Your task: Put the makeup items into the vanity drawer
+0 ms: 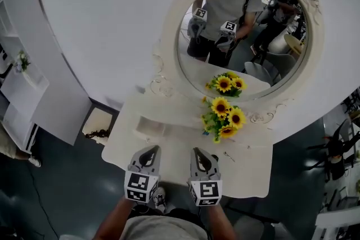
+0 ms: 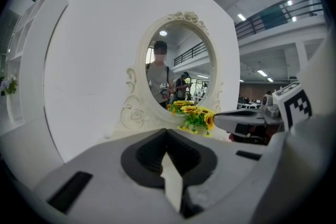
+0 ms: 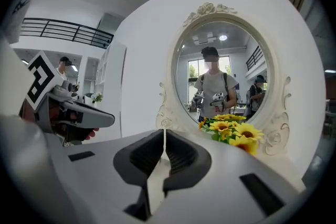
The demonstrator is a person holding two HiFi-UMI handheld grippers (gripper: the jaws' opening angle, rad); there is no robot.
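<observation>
held left gripper [image 1: 149, 150] and right gripper [image 1: 201, 152] side by side at the near edge of the vanity table [image 1: 253, 171], both pairs of jaws closed on nothing. noted sunflowers [image 1: 224, 118] ahead of the right jaws and a small thin item [image 1: 229, 156] on the tabletop just right of them; could not make out the drawer.

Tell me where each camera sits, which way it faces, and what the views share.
Head view: on the person's head, looking steeply down at the vanity table, mirror and sunflowers; forearms, left gripper and right gripper show.
Left gripper view: on the left gripper, facing the mirror along its closed jaws; the right gripper shows at right.
Right gripper view: on the right gripper, facing the mirror along its closed jaws; the left gripper shows at left.
Shared: all three see mirror and sunflowers.
</observation>
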